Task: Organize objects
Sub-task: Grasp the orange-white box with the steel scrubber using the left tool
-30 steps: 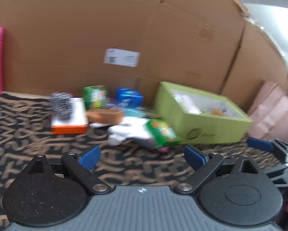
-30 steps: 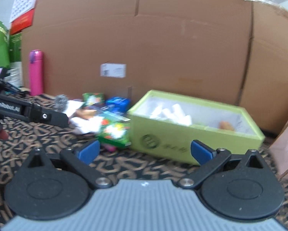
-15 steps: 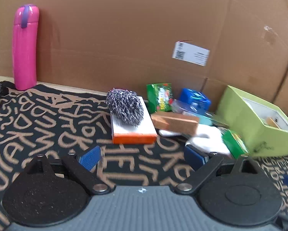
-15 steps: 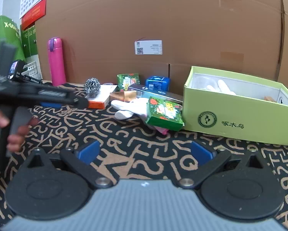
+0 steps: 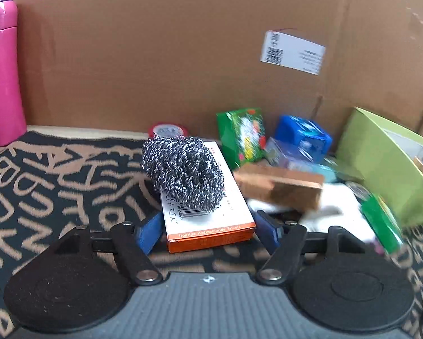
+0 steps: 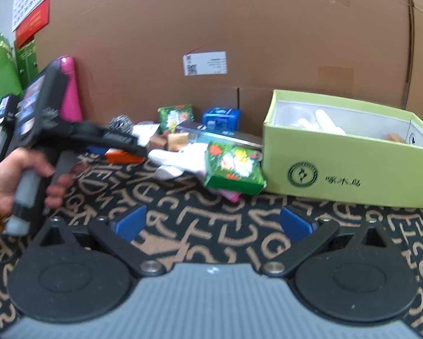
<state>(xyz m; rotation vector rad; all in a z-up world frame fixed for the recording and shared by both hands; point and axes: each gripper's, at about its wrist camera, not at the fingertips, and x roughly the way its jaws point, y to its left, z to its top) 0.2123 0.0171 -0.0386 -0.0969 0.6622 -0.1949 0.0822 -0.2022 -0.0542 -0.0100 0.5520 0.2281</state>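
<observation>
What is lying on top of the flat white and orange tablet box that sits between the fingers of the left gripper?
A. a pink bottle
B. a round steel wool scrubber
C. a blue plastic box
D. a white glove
B: in the left wrist view the round steel wool scrubber rests on the white and orange tablet box, which sits between the open fingers of the left gripper.

Pink bottle cut off by the left wrist view's left edge, red round item mostly hidden behind the steel scourer, green packet motion-blurred, green box contents indistinct, print on label too small to read.
</observation>
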